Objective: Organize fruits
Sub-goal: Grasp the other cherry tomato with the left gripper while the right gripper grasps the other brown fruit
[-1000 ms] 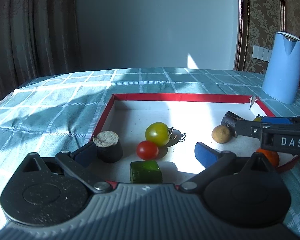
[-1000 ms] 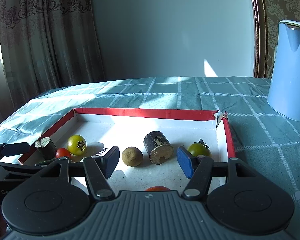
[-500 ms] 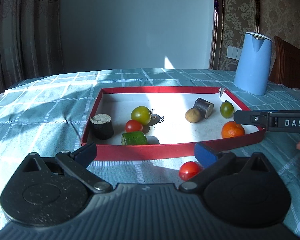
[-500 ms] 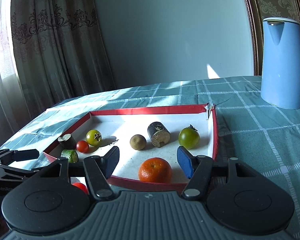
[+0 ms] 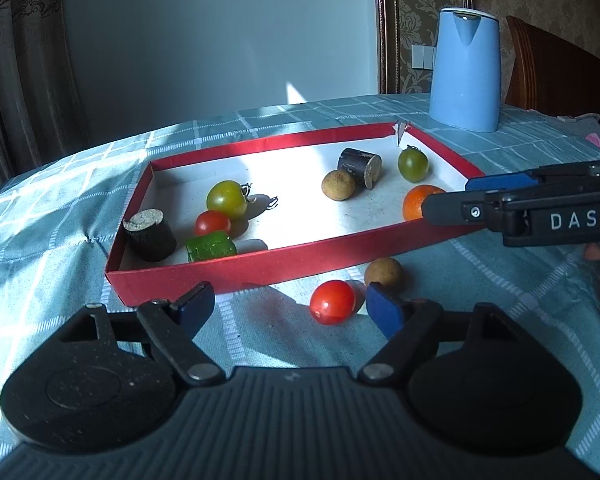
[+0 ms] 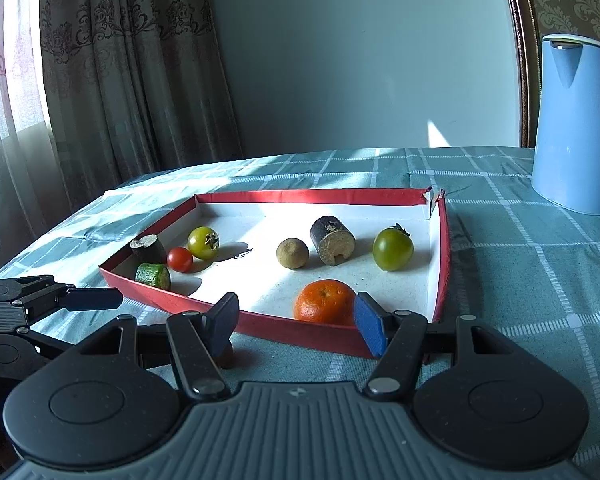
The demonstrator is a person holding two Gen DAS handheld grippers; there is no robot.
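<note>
A red-walled tray (image 5: 236, 266) (image 6: 328, 338) on the checked tablecloth holds several fruits: an orange (image 5: 418, 201) (image 6: 324, 306), green tomatoes (image 5: 227, 199) (image 6: 393, 249), a red tomato (image 5: 212, 223), a brown round fruit (image 5: 338, 185), a green piece (image 5: 211, 245) and dark cylinders (image 5: 150, 235). Outside the tray's near wall lie a red tomato (image 5: 332, 307) and a brown round fruit (image 5: 384, 273). My left gripper (image 5: 290, 309) is open and empty just before them. My right gripper (image 6: 296, 325) is open and empty at the tray's near wall; it shows from the side in the left wrist view (image 5: 448, 200).
A blue kettle (image 5: 465, 69) (image 6: 572, 126) stands on the table behind and right of the tray. A wooden chair back (image 5: 556, 68) is at the far right. Curtains (image 6: 112, 80) hang at the left behind the table.
Both grippers have drawn back from over the tray to in front of its near wall. The loose red tomato and brown fruit on the cloth have come into view. Both grippers stay open.
</note>
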